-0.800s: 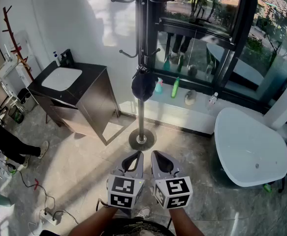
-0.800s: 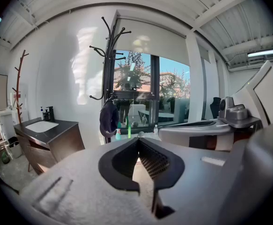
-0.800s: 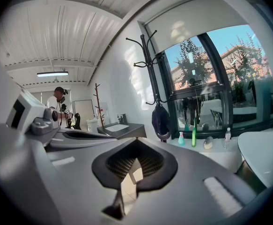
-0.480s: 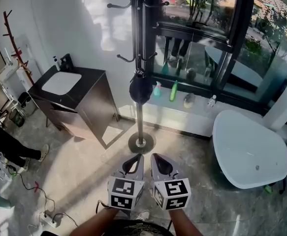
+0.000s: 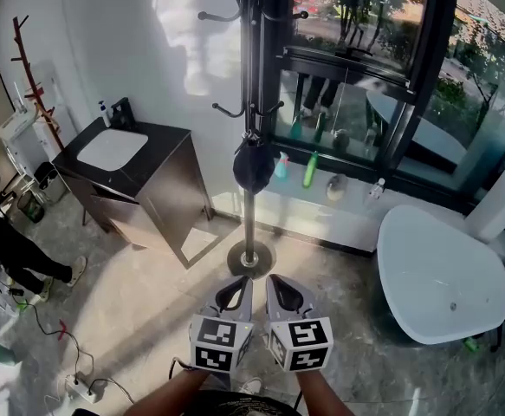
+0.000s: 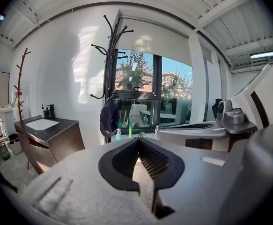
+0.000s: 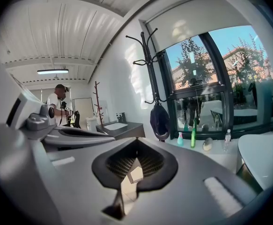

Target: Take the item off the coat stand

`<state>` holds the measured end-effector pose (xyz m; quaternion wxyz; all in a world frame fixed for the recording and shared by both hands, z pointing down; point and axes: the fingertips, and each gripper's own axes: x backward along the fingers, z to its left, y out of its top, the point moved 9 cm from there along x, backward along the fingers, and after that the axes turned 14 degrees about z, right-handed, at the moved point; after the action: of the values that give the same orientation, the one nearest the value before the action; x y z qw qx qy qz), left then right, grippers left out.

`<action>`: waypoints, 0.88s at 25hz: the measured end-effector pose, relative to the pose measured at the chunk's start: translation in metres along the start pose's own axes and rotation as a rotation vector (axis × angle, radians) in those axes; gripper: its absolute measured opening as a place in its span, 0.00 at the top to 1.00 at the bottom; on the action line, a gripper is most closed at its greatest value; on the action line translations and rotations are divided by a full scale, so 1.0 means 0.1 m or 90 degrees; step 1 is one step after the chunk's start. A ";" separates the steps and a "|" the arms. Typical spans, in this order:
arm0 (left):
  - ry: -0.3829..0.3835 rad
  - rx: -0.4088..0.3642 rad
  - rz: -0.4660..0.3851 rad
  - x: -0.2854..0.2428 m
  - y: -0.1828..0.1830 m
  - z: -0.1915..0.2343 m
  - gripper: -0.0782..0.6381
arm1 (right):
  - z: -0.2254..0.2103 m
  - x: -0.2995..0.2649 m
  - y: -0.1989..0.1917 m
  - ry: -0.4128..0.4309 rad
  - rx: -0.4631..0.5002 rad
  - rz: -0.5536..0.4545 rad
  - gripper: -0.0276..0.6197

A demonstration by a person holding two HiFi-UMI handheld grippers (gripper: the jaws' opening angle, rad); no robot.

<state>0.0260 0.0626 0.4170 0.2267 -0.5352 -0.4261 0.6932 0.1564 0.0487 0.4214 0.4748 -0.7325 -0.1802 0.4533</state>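
A black coat stand (image 5: 250, 102) rises from a round base on the floor, in front of the window. A dark cap (image 5: 254, 167) hangs from one of its lower hooks. The cap (image 6: 109, 118) shows left of centre in the left gripper view, and the same cap (image 7: 160, 121) hangs right of centre in the right gripper view. My left gripper (image 5: 244, 273) and right gripper (image 5: 270, 273) sit side by side low in the head view, well short of the stand. Both are shut and hold nothing. The left gripper (image 6: 138, 139) and right gripper (image 7: 136, 143) each show their tips meeting.
A dark vanity cabinet with a white sink (image 5: 113, 146) stands left of the stand. A white bathtub (image 5: 443, 267) fills the right. Bottles (image 5: 310, 170) line the window ledge. A person (image 5: 9, 250) stands at the far left, with cables (image 5: 70, 380) on the floor nearby.
The head view has shifted slightly. Both grippers stay shut side by side in much the same place, and the cap still hangs on the stand.
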 end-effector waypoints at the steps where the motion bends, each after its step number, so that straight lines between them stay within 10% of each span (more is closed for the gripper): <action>1: -0.001 0.003 -0.002 -0.02 0.01 0.03 0.89 | 0.00 -0.04 0.01 0.000 0.003 0.002 0.95; 22: -0.033 -0.001 0.000 -0.71 0.52 1.08 0.89 | -0.07 -1.18 0.69 -0.041 0.014 0.018 0.95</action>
<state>-0.0449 -0.0577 0.4200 0.2153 -0.5174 -0.4326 0.7062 0.0892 -0.0704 0.4215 0.4702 -0.7150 -0.1798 0.4851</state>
